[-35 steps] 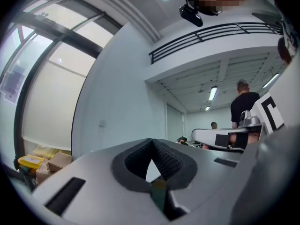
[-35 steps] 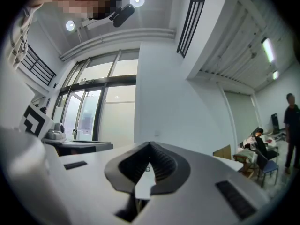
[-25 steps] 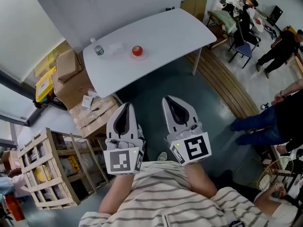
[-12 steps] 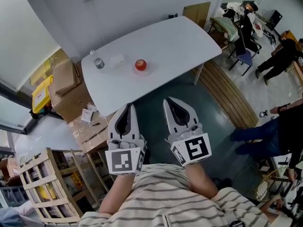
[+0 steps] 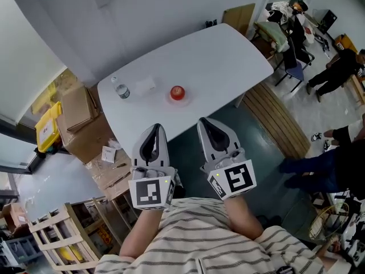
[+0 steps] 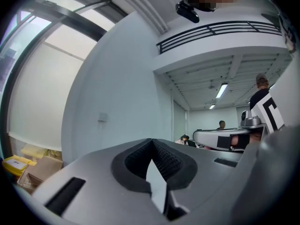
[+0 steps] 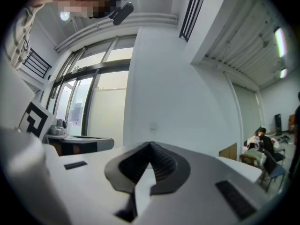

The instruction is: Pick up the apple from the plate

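Observation:
A red apple rests on a small pale plate near the front of a white table in the head view. Both grippers hover side by side over the floor, short of the table's near edge. My left gripper has its jaws shut with nothing between them. My right gripper is likewise shut and empty. Each gripper view shows only closed jaws, my left gripper and my right gripper, against the room's walls; the apple is not visible there.
A plastic bottle and a clear wrapper lie left of the apple. Cardboard boxes and a wooden crate stand to the left. People and chairs are at the right.
The table and apple have drawn nearer and lower in the head view as the person walked forward. Both grippers keep the same pose, shut.

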